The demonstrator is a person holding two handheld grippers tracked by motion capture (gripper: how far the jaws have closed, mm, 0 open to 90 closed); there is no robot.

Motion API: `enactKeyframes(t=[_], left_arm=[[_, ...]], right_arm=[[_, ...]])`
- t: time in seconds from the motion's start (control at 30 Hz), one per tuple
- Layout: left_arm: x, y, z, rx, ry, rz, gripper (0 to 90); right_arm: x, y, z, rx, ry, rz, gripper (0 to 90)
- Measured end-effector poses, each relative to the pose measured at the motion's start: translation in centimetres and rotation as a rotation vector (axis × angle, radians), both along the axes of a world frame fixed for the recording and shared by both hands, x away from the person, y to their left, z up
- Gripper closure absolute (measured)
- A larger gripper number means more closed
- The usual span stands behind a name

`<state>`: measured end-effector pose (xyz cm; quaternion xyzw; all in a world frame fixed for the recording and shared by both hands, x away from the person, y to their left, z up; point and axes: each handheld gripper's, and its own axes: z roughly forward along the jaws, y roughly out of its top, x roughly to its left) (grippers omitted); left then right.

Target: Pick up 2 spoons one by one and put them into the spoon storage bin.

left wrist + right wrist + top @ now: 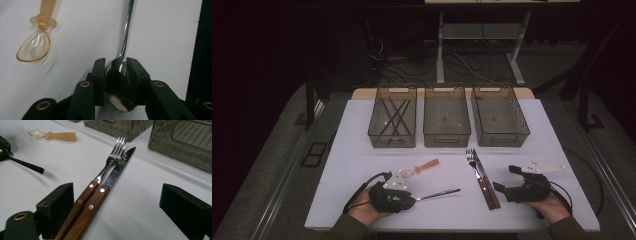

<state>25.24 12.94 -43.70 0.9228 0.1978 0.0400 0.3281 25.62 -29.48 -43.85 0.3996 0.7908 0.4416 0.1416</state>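
My left gripper [412,199] lies low on the white table, its jaws shut on the bowl of a metal spoon [119,85]. The spoon's handle [439,193] points away to the right. A clear plastic spoon [421,168] with an orange handle lies just beyond, untouched [35,46]. A fork [110,162] and a knife [117,172], both wooden-handled, lie side by side in front of my right gripper [506,177]. That gripper stands wide open, its left jaw beside the handles and nothing between its pads.
Three wire-mesh bins stand in a row at the back of the table: left [392,145], middle [446,142], right [502,141]. The left bin holds several thin sticks. The white tabletop [357,165] ends close to my hands.
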Motion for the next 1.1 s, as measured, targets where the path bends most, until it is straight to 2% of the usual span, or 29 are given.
enactKeyframes(t=[0.13, 0.27, 0.4, 0.47, 0.6, 0.7, 0.83, 0.87, 1.1], left_arm=[[-0.1, 0.0, 0.3, 0.003, -0.01, -0.003, 75.5], [-0.1, 0.1, 0.5, -0.015, -0.002, -0.008, 81.1], [-0.1, 0.1, 0.6, -0.056, 0.021, -0.007, 86.5], [-0.1, 0.0, 0.7, -0.05, 0.025, -0.016, 87.5], [0.0, 0.0, 0.7, -0.069, 0.042, -0.001, 88.0], [0.1, -0.1, 0.7, -0.064, 0.033, -0.006, 88.1], [0.1, 0.0, 0.9, -0.09, 0.018, 0.011, 88.2], [0.2, 0.1, 1.0, -0.083, 0.01, 0.008, 88.2], [0.4, 0.7, 1.5, -0.115, -0.02, 0.06, 88.1]], right_arm=[[0.0, 0.0, 0.0, 0.0, 0.0, 0.0, 11.9], [0.0, 0.0, 0.0, 0.0, 0.0, 0.0, 11.9], [0.0, 0.0, 0.0, -0.001, -0.001, 0.0, 11.9], [0.0, 0.0, 0.0, -0.001, -0.002, 0.0, 11.9], [0.0, 0.0, 0.1, 0.0, -0.002, 0.0, 11.9], [0.0, 0.0, 0.1, 0.0, -0.004, 0.002, 11.9], [0.0, 0.0, 0.1, 0.001, -0.005, 0.003, 11.9], [0.0, 0.0, 0.1, 0.001, -0.005, 0.002, 12.0], [0.0, 0.2, 0.1, -0.003, -0.006, 0.005, 11.9]])
